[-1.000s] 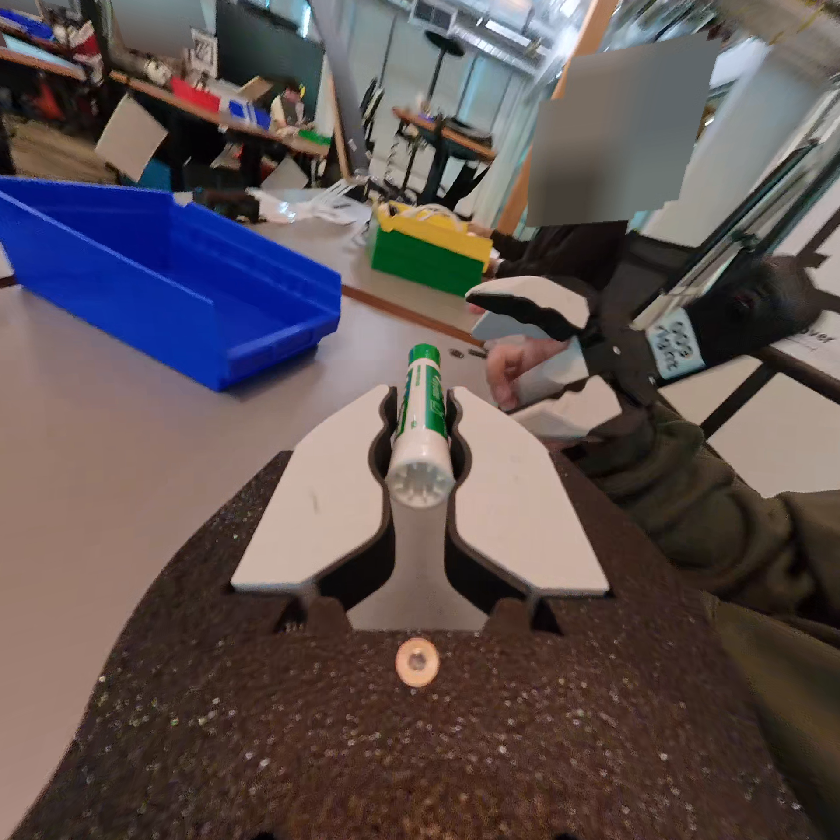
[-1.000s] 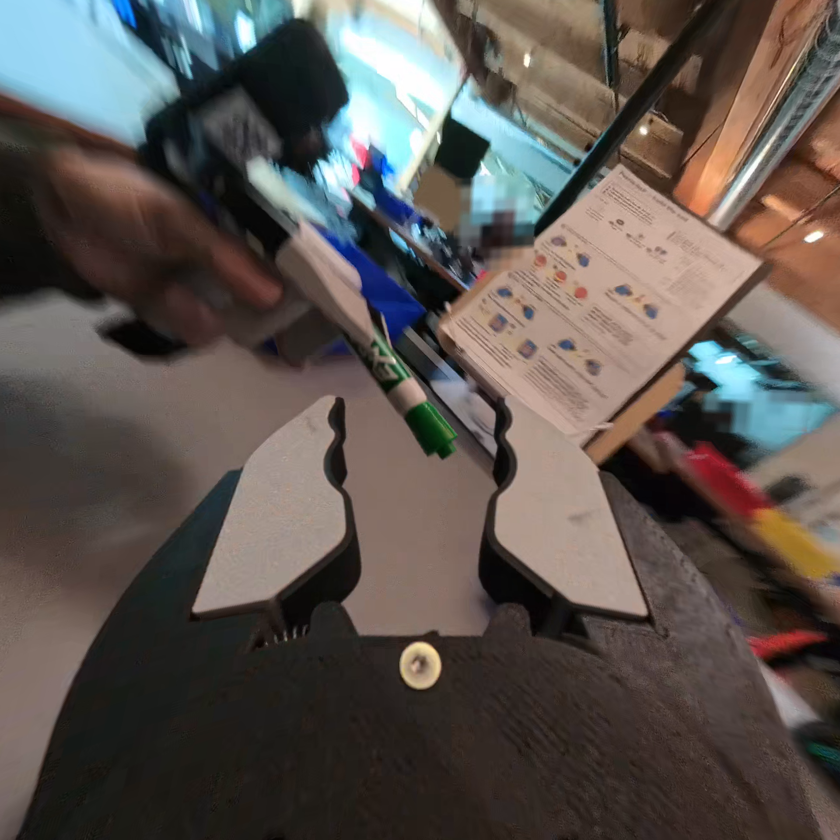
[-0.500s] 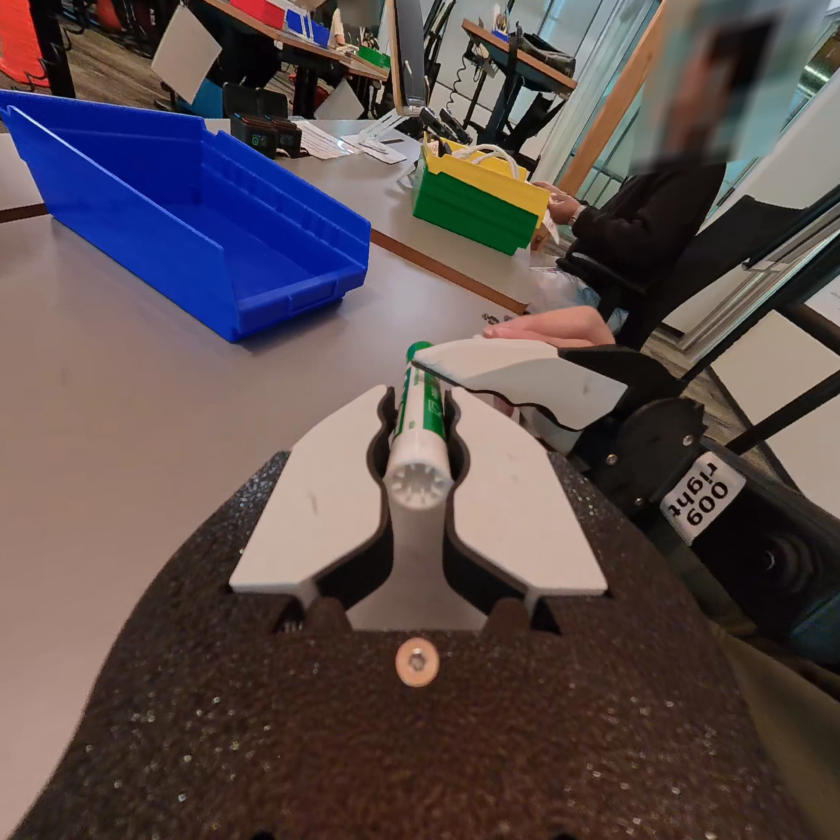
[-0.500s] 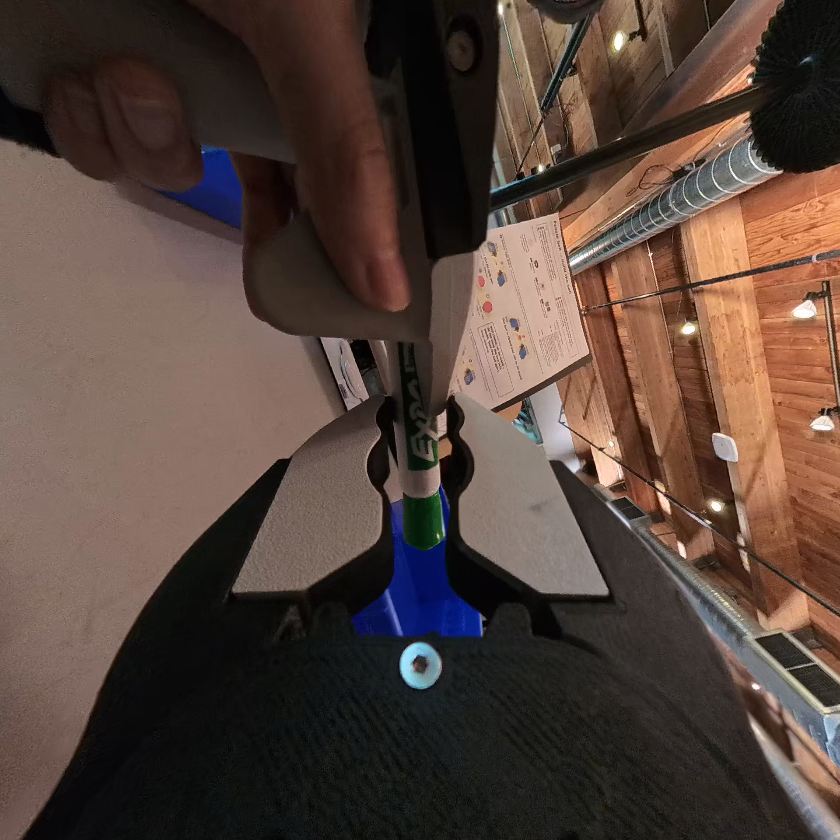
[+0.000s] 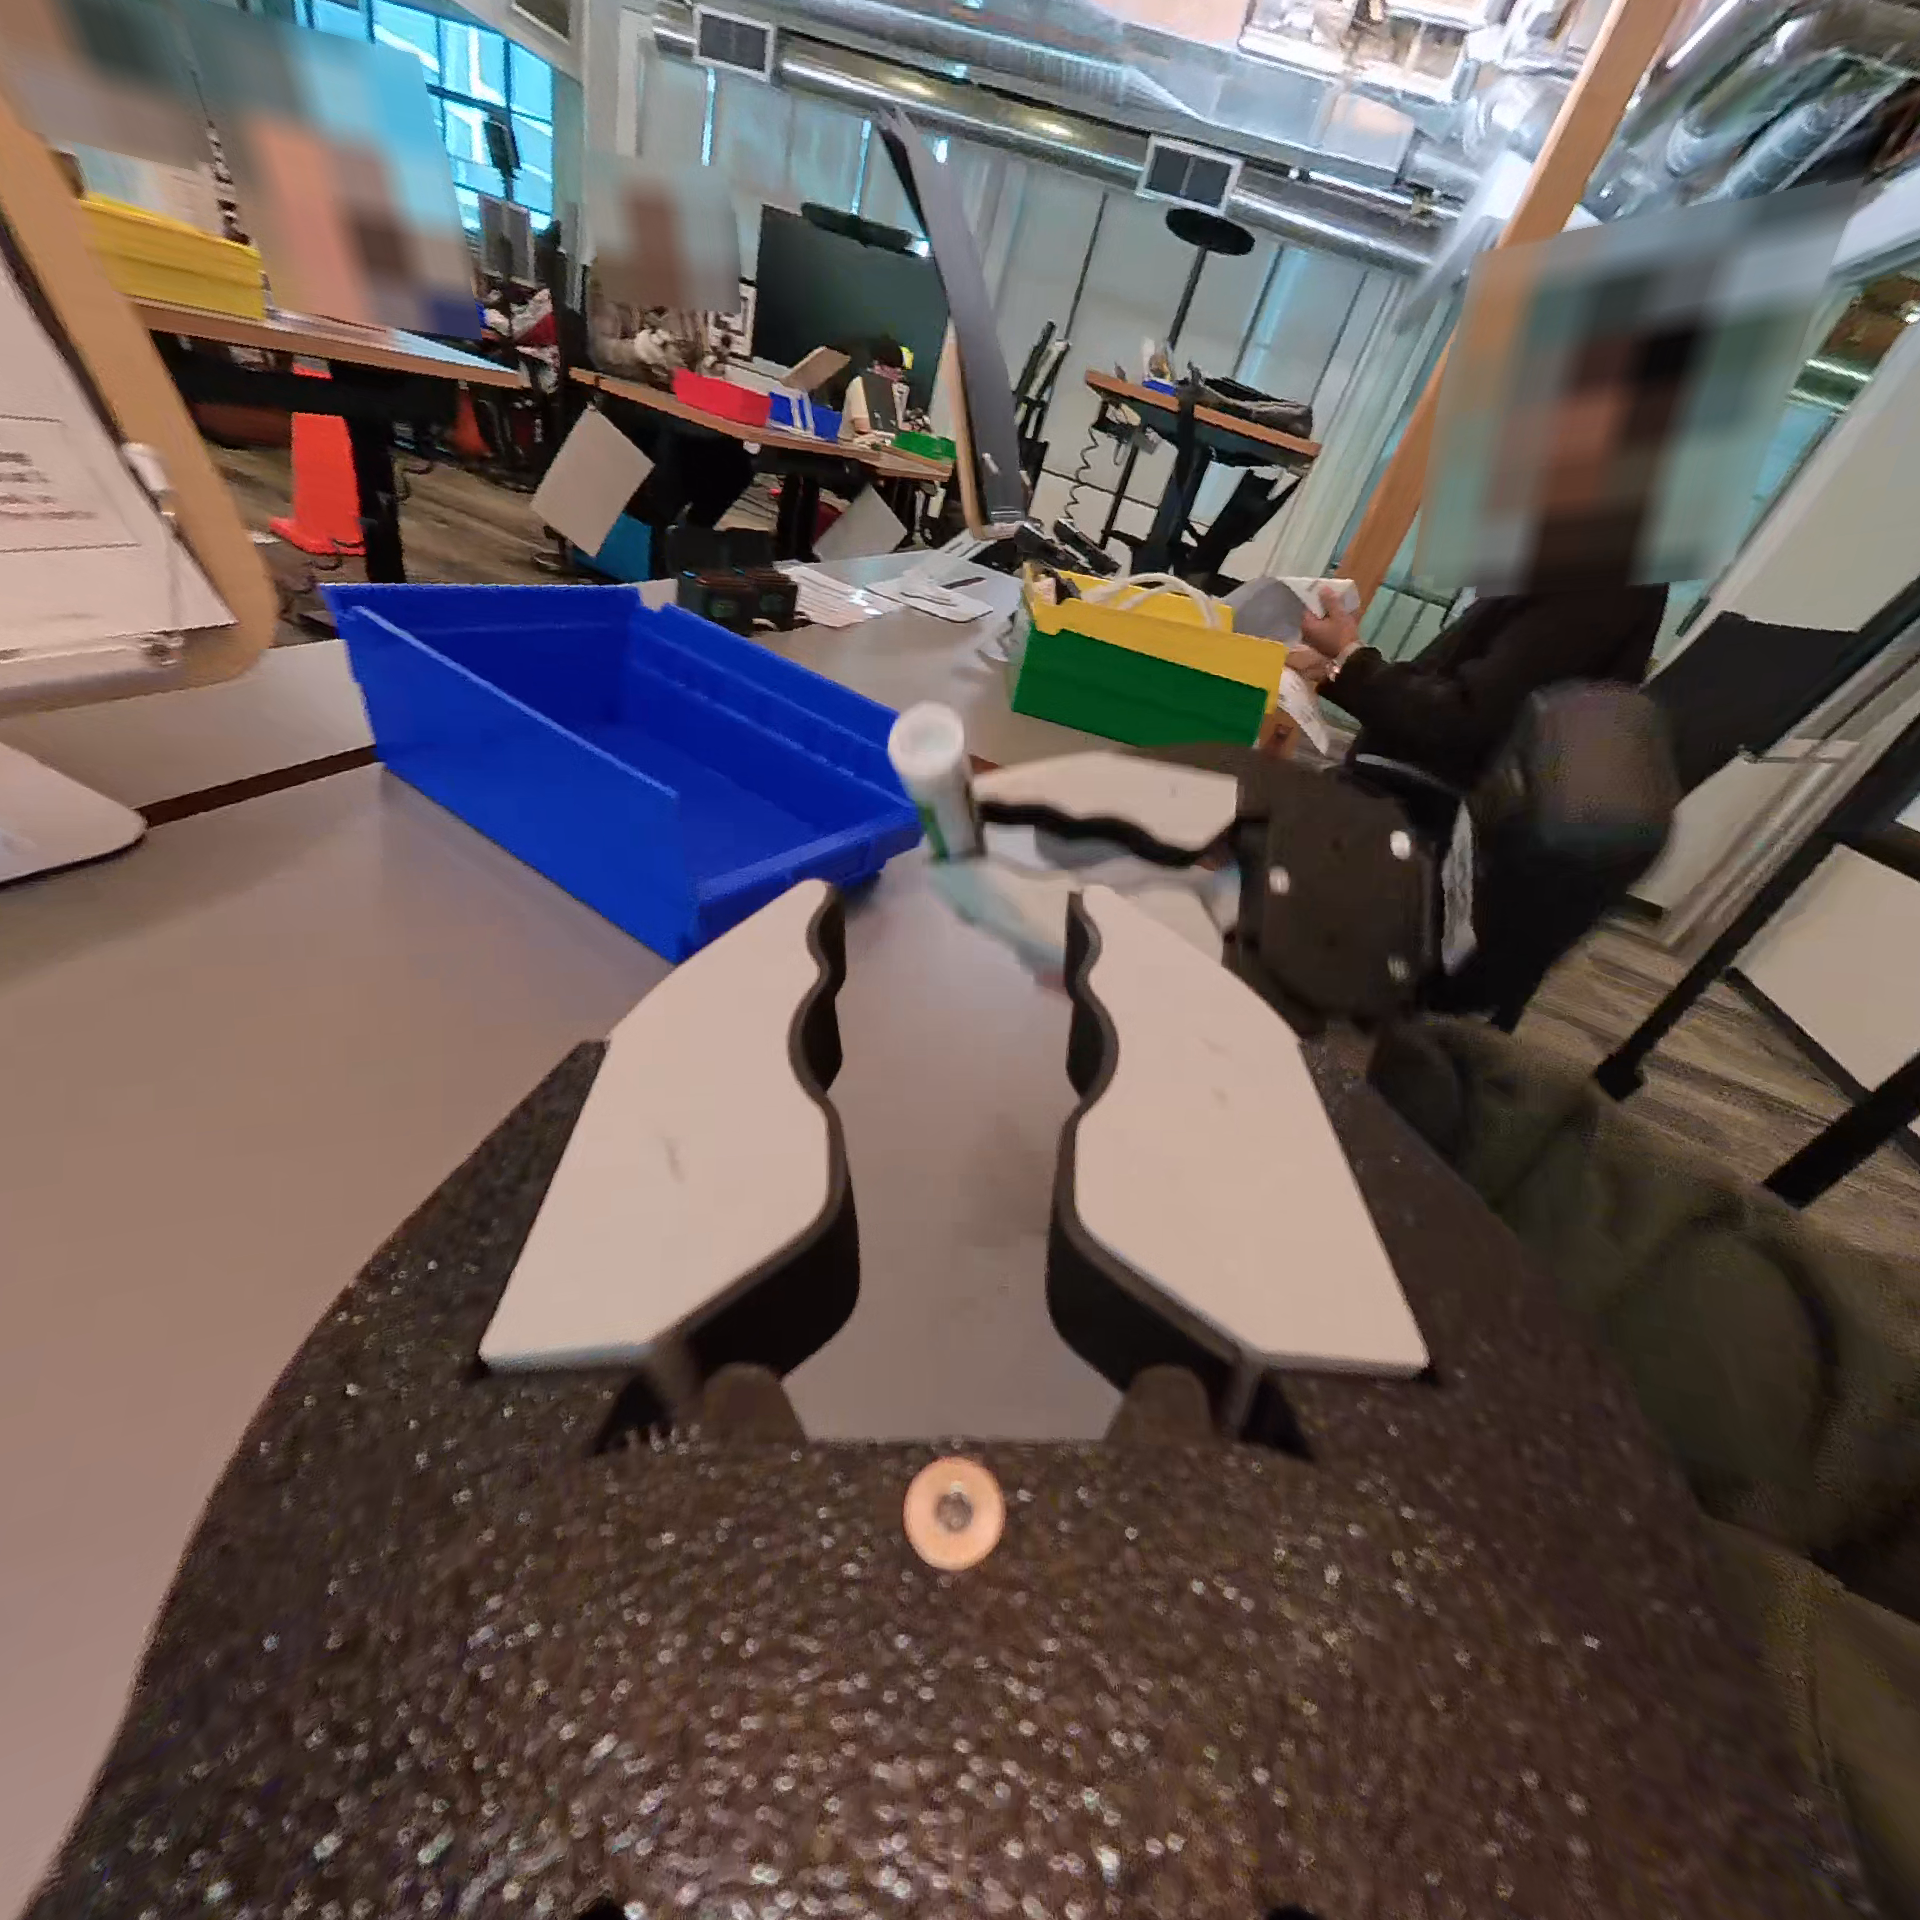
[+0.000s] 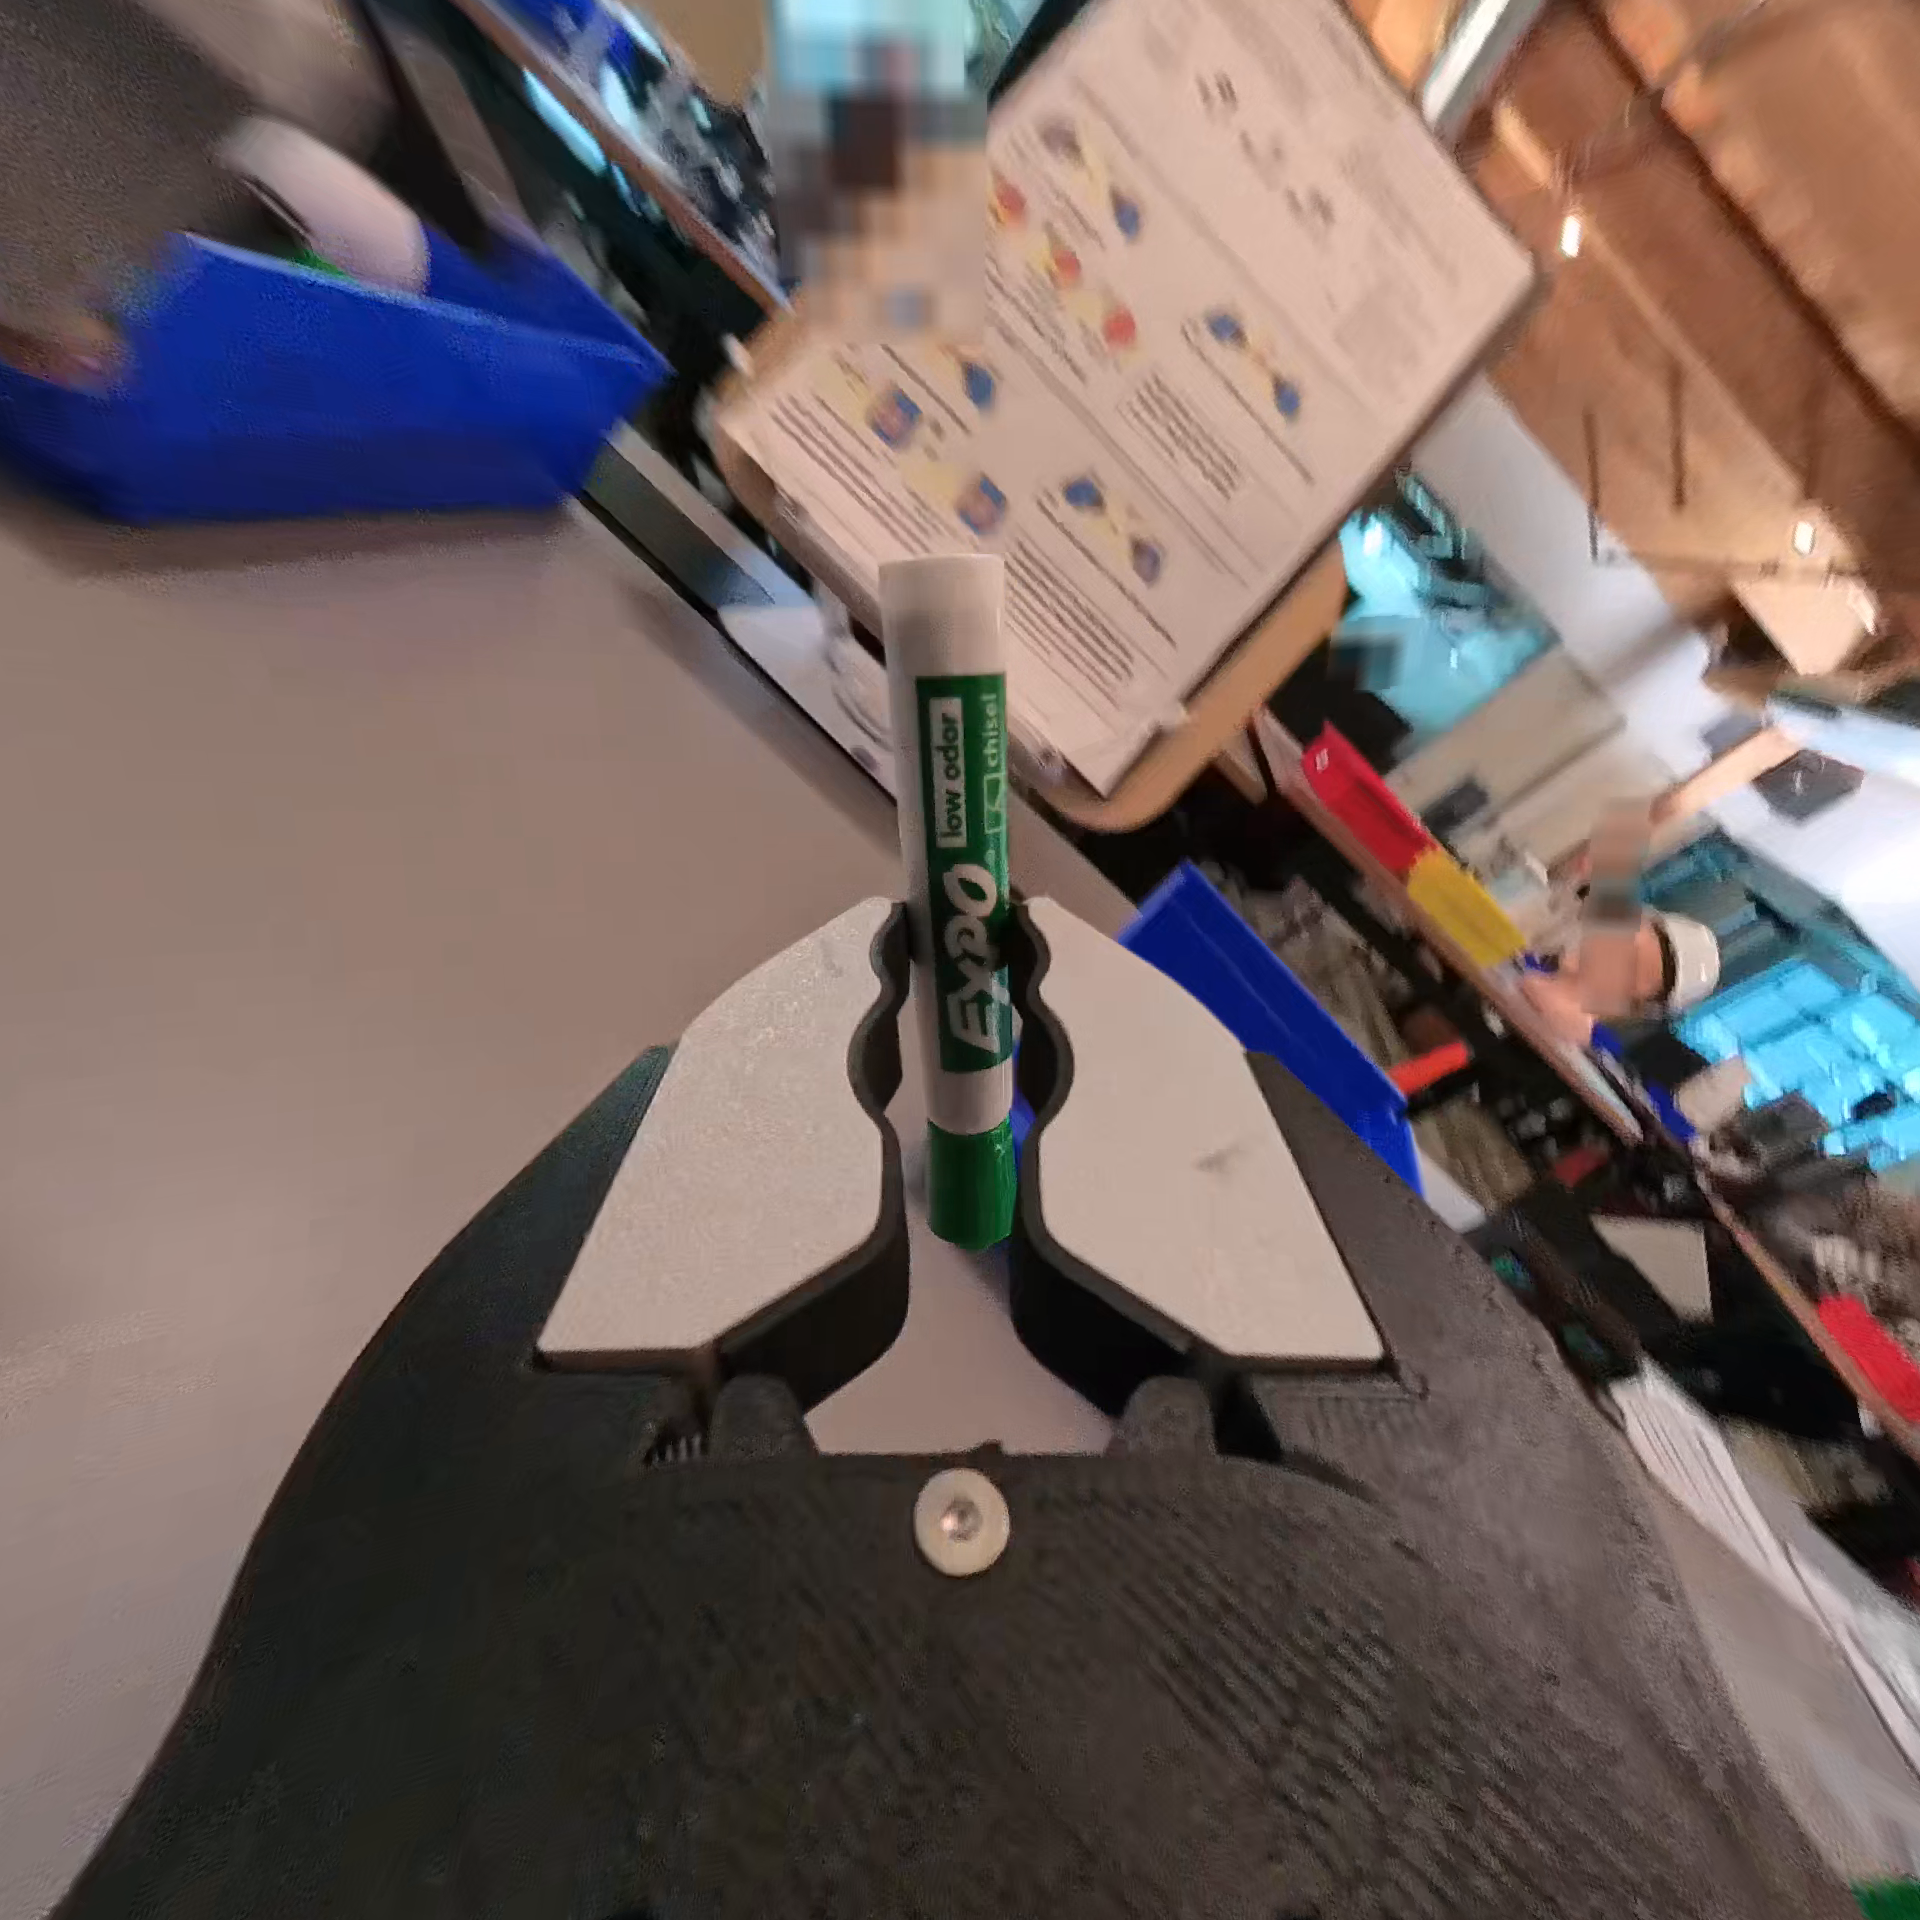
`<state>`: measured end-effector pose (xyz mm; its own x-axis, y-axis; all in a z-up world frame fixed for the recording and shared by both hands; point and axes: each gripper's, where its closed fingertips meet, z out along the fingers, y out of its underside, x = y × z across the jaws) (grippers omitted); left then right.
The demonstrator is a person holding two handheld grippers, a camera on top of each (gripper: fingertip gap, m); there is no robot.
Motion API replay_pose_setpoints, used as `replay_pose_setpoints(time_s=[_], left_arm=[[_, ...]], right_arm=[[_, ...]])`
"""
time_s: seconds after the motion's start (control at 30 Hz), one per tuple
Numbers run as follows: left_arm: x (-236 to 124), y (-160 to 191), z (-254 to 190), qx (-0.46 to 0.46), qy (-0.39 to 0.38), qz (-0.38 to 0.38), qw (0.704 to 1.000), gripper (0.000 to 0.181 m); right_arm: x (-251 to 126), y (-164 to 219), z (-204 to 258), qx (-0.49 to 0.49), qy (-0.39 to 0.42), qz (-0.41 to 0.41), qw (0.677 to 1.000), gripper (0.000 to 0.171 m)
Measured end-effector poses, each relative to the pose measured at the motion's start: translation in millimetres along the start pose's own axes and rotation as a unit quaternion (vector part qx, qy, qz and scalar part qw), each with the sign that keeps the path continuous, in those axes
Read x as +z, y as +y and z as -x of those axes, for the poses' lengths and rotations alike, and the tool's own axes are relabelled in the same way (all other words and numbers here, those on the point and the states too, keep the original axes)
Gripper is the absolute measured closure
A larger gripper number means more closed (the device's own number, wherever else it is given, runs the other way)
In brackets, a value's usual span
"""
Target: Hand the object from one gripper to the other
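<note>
A green and white marker (image 6: 954, 883) is clamped between the fingers of my right gripper (image 6: 956, 925), green cap toward the gripper body and white end pointing away. In the left wrist view the marker (image 5: 935, 779) stands nearly upright in the right gripper (image 5: 1049, 831), just past my left fingertips. My left gripper (image 5: 948, 914) is open and empty, a short way from the marker, above the grey table (image 5: 260, 1039).
A blue bin (image 5: 623, 748) lies on the table ahead left of the left gripper. A green and yellow bin (image 5: 1143, 665) stands farther back. A clipboard with a printed sheet (image 6: 1122, 395) stands at the table's far edge. A seated person (image 5: 1507, 665) is at the right. Left tips to right tips: about 11 centimeters.
My left gripper opened and let go of the marker, then drew back. My right gripper, shut on the marker, has carried it away and tilted it upright.
</note>
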<state>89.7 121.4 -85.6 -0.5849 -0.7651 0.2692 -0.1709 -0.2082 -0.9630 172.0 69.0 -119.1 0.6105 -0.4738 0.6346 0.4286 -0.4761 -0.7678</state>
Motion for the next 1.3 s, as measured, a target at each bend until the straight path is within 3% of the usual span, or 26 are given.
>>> replay_pose_setpoints(time_s=[0.17,0.37,0.6,0.9,1.23,1.3], left_arm=[[-20.6,-2.6,32.4,-0.025,-0.036,0.004,0.999,0.145],[-35.4,-4.1,55.6,-0.037,-0.051,-0.005,0.998,0.152],[-44.0,14.8,80.5,-0.031,-0.078,0.034,0.996,0.154],[-50.5,27.4,100.5,-0.052,-0.087,0.041,0.994,0.155],[-43.6,48.6,111.2,-0.087,-0.073,0.064,0.991,0.155],[-44.1,49.7,111.4,-0.081,-0.073,0.070,0.992,0.155]], right_arm=[[44.8,59.5,-91.5,0.120,-0.014,0.156,0.980,0.152],[102.2,151.3,-152.6,0.255,-0.022,0.329,0.909,0.153],[136.9,208.7,-146.1,0.242,-0.027,0.431,0.869,0.152],[139.1,257.0,-132.7,0.142,-0.050,0.524,0.838,0.152],[131.2,283.6,-112.7,0.105,-0.082,0.566,0.813,0.152],[130.7,281.5,-112.9,0.101,-0.086,0.566,0.814,0.144]])
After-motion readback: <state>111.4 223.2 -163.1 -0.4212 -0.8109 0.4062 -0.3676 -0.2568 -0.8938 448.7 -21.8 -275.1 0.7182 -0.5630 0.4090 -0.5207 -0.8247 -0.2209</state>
